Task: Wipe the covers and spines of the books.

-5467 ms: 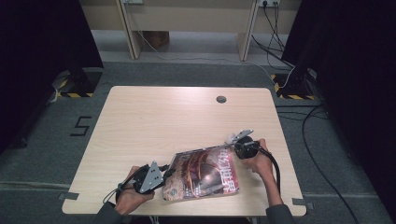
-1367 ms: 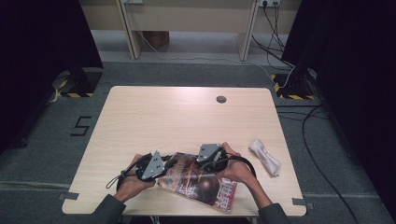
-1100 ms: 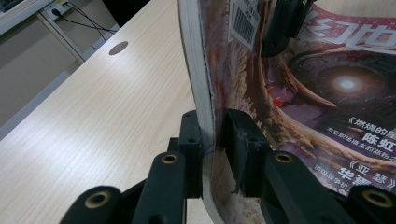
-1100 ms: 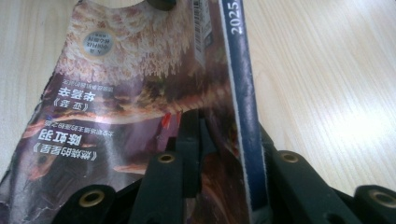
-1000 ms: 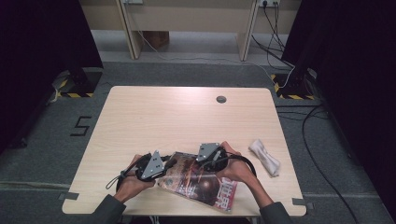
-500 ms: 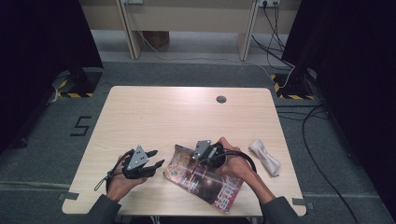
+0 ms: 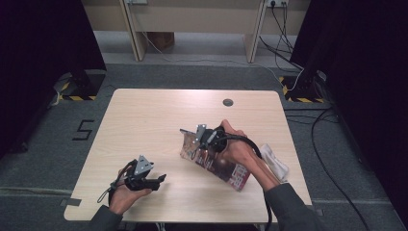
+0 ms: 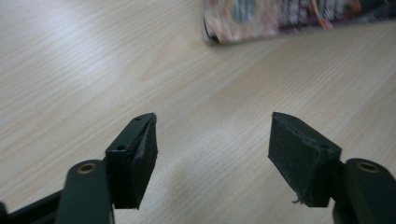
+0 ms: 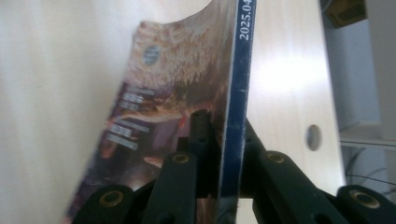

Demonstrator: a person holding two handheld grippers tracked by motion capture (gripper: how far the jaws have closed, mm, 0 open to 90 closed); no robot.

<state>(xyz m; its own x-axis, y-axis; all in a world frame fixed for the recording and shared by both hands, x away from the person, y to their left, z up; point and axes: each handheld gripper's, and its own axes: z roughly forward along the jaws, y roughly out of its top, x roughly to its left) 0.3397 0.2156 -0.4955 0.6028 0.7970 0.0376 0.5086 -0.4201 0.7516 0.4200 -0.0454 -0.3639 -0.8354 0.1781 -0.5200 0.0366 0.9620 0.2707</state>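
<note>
The right gripper [image 7: 198, 139] clamps the magazine [image 7: 223, 166] by its spine, lifting one end off the table [image 7: 144, 115]. The left gripper [image 7: 156, 180] has just been opening, jaws apart with nothing between them.

High view looked down on the table [image 7: 144, 120]; both gripper views sat close over it, sharing the magazine [image 8: 289, 18].

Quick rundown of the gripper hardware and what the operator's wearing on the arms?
Both the left gripper and right gripper are black handheld units, each topped by a grey three-cornered plate, with black cables trailing. Jaws are black links with brass-coloured pivot rivets and dark blocky pads. Dark grey long sleeves.
</note>
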